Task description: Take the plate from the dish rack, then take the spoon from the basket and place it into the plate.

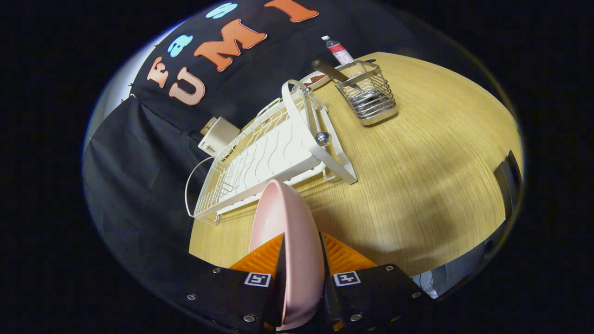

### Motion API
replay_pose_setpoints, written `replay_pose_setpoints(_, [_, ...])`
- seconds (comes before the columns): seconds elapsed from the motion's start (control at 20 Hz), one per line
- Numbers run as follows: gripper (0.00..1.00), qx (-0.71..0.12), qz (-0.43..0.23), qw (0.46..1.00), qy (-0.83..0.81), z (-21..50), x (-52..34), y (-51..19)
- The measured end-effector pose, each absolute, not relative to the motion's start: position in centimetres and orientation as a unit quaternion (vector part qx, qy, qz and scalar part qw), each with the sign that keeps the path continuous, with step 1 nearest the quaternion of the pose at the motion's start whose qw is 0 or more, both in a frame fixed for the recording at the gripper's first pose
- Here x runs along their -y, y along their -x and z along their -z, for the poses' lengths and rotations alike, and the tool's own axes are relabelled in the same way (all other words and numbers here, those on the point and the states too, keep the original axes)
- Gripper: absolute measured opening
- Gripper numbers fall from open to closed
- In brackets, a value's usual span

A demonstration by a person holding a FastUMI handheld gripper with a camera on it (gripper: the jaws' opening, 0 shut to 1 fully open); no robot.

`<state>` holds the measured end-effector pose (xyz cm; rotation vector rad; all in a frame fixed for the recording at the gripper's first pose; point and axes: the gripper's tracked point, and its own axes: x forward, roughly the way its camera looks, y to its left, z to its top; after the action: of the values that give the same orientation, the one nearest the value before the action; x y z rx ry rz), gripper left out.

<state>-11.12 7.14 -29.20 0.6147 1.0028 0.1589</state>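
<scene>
A pink plate (287,232) stands on edge between my fingers, and my gripper (301,250) is shut on its rim, holding it above the wooden table (417,176). Beyond the plate lies the white wire dish rack (269,157), with nothing in its slots. Farther off, past the rack, a metal wire basket (369,95) stands on the table with a dark-handled spoon (332,72) leaning out of it.
A white box-like object (218,134) sits behind the rack against the black cloth wall. A small bottle (338,48) and a flat dish (315,80) stand behind the basket. The table's edge curves round on the right, with a dark chair part (508,178) beside it.
</scene>
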Motion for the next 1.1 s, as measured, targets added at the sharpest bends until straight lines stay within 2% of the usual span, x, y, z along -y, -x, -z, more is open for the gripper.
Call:
replay_pose_setpoints(0.3, [0.39,-0.465,-0.068,0.833,-0.291,30.0,-7.2,10.7])
replay_pose_setpoints(0.75, [0.59,-0.454,-0.042,0.863,-0.219,30.9,-6.2,9.3])
replay_pose_setpoints(0.95, [0.65,-0.443,-0.007,0.887,-0.13,31.4,-3.6,8.5])
replay_pose_setpoints(1.1, [0.68,-0.436,-0.008,0.891,-0.128,30.9,-3.5,8.2])
